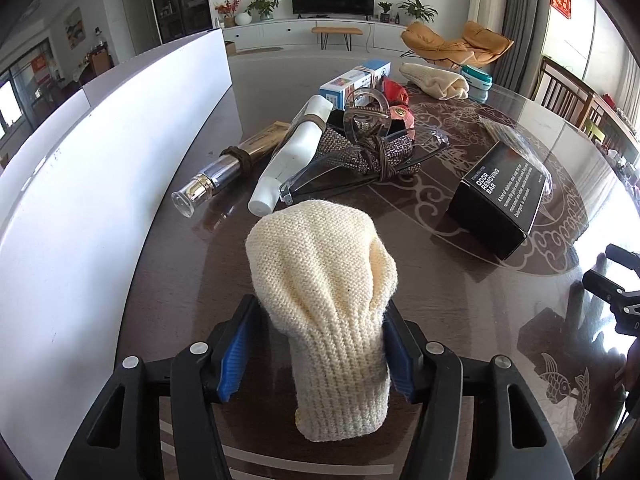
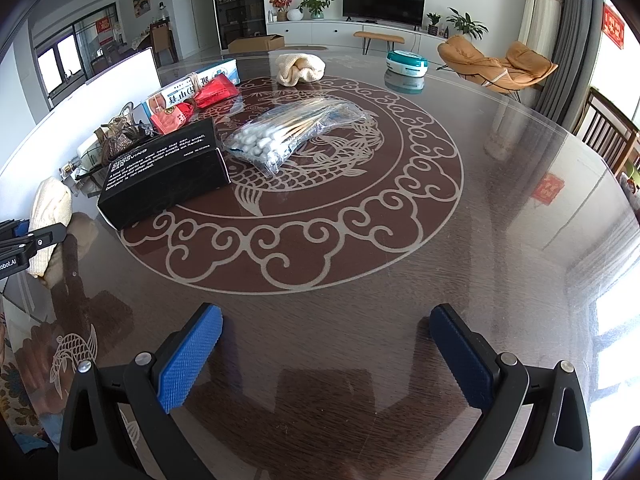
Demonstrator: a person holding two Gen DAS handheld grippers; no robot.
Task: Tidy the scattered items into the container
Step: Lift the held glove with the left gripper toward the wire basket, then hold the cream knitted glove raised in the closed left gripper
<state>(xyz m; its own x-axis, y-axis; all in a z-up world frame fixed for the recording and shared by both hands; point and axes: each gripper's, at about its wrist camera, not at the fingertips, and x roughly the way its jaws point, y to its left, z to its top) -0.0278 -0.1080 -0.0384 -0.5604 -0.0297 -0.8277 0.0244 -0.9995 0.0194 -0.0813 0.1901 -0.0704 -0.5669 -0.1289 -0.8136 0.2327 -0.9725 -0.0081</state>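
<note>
the white container (image 1: pixel 100 168) stands left of the left gripper (image 1: pixel 320 352), whose spread fingers (image 1: pixel 234 354) flank the knitted glove (image 1: pixel 324 300), apparently without pressing. the right gripper (image 2: pixel 326 354) gapes empty, other clutter lying beyond both.

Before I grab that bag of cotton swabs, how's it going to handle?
The bag of cotton swabs looks light and floppy; its thin clear plastic would probably crinkle and sag. The glossy film may slip between pads, and the loose sticks could shift inside.
</note>
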